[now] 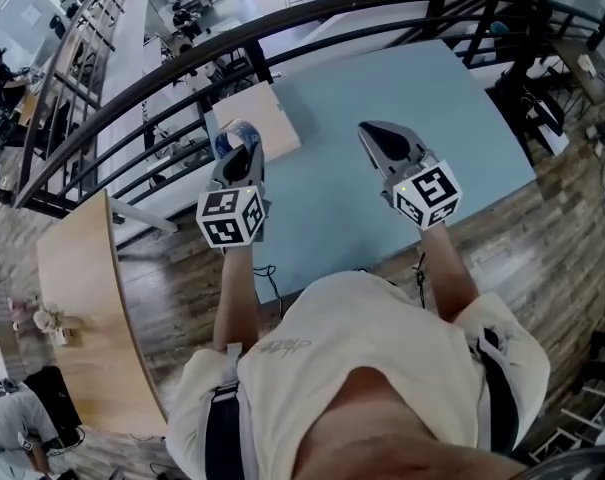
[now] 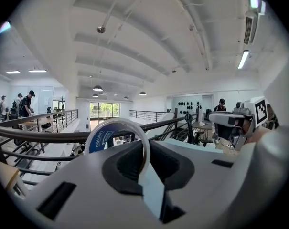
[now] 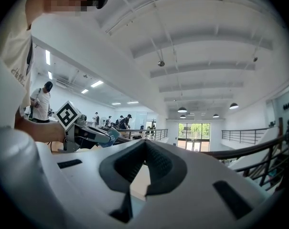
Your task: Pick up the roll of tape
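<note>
Blue table (image 1: 382, 118); left gripper (image 1: 242, 156) holds blue-labelled tape (image 2: 99, 139).

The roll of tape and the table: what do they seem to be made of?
The roll of tape: a whitish, slightly glossy band, likely plastic film, on a blue printed core, perhaps cardboard. The table: a smooth, matte light-blue top, possibly laminate; the look does not settle it.

Tape roll (image 2: 97, 140) lower half hidden btwn left tongs (image 2: 143, 165); label txt partly covered, too small to read.
</note>
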{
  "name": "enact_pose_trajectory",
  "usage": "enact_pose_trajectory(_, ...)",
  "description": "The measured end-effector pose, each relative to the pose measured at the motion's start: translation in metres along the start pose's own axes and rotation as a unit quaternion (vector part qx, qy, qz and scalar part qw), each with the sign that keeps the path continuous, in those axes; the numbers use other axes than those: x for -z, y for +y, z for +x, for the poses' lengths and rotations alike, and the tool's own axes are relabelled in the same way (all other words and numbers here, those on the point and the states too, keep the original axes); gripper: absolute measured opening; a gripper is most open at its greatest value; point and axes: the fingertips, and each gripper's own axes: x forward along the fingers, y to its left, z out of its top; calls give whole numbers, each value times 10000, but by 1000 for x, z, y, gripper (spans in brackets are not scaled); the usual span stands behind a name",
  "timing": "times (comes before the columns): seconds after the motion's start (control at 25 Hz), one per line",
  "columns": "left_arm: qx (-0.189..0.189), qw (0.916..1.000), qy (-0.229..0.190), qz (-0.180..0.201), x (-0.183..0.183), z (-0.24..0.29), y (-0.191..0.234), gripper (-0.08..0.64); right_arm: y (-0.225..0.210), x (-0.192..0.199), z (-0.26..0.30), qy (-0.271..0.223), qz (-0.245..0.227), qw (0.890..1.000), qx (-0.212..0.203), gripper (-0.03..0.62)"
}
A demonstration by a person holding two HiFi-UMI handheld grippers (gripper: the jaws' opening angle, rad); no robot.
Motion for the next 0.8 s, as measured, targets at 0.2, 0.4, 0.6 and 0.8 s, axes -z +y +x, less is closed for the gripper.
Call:
enact_pose_trajectory(0.2,-68,9997,-230,-9,-11,-6,10,54,2,-5,8,57,-86,9999,-52,5)
enact_pose_trajectory(0.4,-80,9994,-329,-90,-9,-10,13,54,8,-2,12,130,-84,9998,-98,5)
enact_pose_trajectory(0.6,-32,9994,-332,-100,-4,-7,9,54,7,3,13,178,-47,9998,-109,5)
enact_pose_trajectory(0.8,-18,9993,-332,-167,-3,-7,10,55,4,4,15,164,-37,9998,-99,5)
